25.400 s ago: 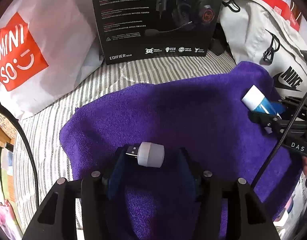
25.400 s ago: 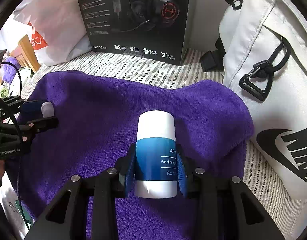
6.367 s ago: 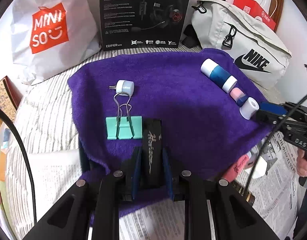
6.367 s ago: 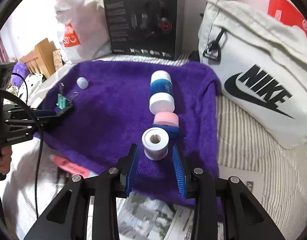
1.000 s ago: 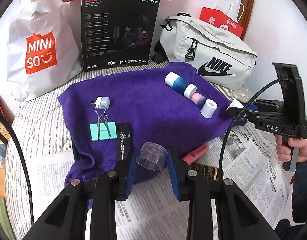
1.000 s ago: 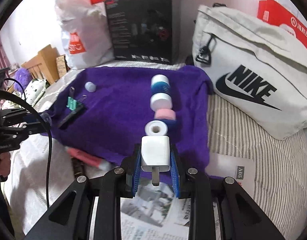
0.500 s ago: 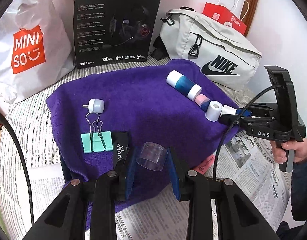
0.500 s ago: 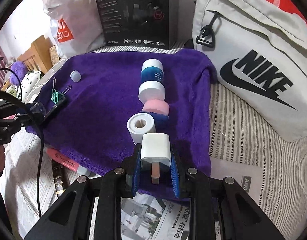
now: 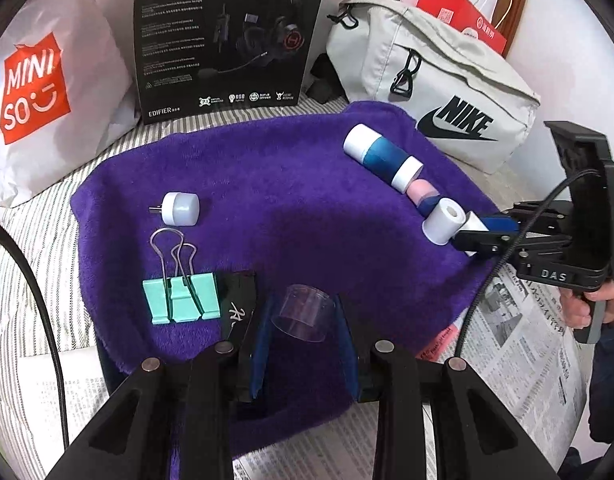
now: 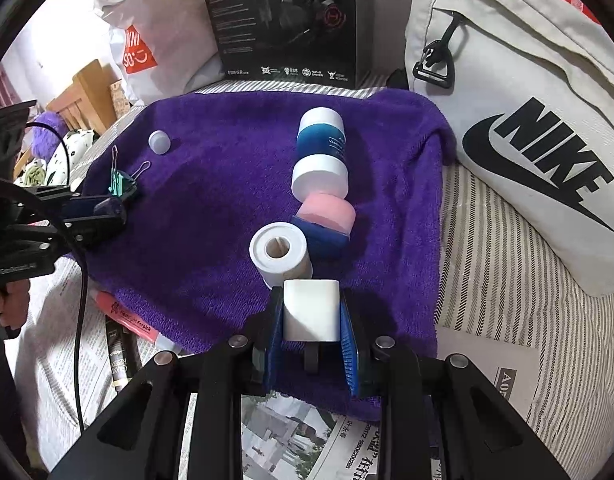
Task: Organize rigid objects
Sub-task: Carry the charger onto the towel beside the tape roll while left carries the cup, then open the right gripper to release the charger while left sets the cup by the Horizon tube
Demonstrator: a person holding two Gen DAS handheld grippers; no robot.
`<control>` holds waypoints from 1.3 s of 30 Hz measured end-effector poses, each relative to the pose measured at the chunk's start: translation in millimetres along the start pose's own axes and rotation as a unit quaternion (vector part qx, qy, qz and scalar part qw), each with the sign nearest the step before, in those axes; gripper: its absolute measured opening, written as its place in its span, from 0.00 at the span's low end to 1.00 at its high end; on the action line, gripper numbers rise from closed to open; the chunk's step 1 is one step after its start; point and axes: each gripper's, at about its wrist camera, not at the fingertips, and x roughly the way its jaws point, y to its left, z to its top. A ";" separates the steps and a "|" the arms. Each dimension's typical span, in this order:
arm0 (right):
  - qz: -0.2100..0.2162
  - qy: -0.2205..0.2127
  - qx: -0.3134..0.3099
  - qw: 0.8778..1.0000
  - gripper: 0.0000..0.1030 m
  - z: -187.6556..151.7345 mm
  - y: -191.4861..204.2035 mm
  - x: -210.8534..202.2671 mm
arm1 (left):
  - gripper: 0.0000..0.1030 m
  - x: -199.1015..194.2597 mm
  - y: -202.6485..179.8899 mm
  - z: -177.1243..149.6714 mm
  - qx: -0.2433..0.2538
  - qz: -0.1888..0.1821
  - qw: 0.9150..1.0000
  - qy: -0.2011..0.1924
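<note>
At the frame's top stand a black EDIFIER headset box (image 9: 227, 36), a white MINISO bag (image 9: 47, 92) and a grey NIKE bag (image 9: 439, 80). On the purple towel (image 9: 291, 208), mid-frame, lie a blue-and-white Vaseline tube (image 10: 322, 152), a pink cap (image 10: 327, 211) and a white roll (image 10: 279, 254) in a line. The left gripper (image 9: 303, 336) clamps a clear plastic cap (image 9: 303, 314) beside a mint binder clip (image 9: 181, 300). The right gripper (image 10: 311, 332) grips a white charger plug (image 10: 311, 314) just below the roll.

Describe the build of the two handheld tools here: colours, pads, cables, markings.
Both are black angular frames with silver screws and blue ribbed pads. The right tool has a pistol handle, white "DAS" lettering, a black cable and an upright black mount. The left tool has small white lettering and a black cable too.
</note>
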 end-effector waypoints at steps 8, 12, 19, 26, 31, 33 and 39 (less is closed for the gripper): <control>-0.003 -0.002 -0.007 1.000 0.26 -1.9 0.7 -4.2 | 0.29 15.2 -4.8 5.8 0.013 0.018 1.000 0.017; -0.008 -0.007 -0.009 1.000 0.30 -4.3 0.5 -11.7 | 0.29 16.7 -7.4 5.9 0.021 0.027 0.999 0.018; -0.013 -0.030 -0.004 0.999 0.32 -15.3 -0.5 -32.7 | 0.32 18.3 -13.3 3.1 0.030 0.043 0.998 0.023; -0.008 -0.055 0.013 0.998 0.35 -31.9 0.1 -53.2 | 0.35 12.3 -8.3 0.5 -0.001 0.033 0.999 0.029; 0.002 -0.063 0.010 0.998 0.35 -43.4 8.9 -65.5 | 0.36 2.3 -12.3 -2.2 -0.009 0.047 0.998 0.029; 0.001 -0.066 0.003 0.998 0.35 -47.2 14.3 -69.2 | 0.36 -5.3 -14.7 -4.2 -0.009 0.046 0.999 0.023; 0.022 -0.063 -0.021 0.998 0.35 -55.4 39.7 -73.2 | 0.51 -35.7 -21.5 -21.4 -0.006 0.057 0.998 -0.002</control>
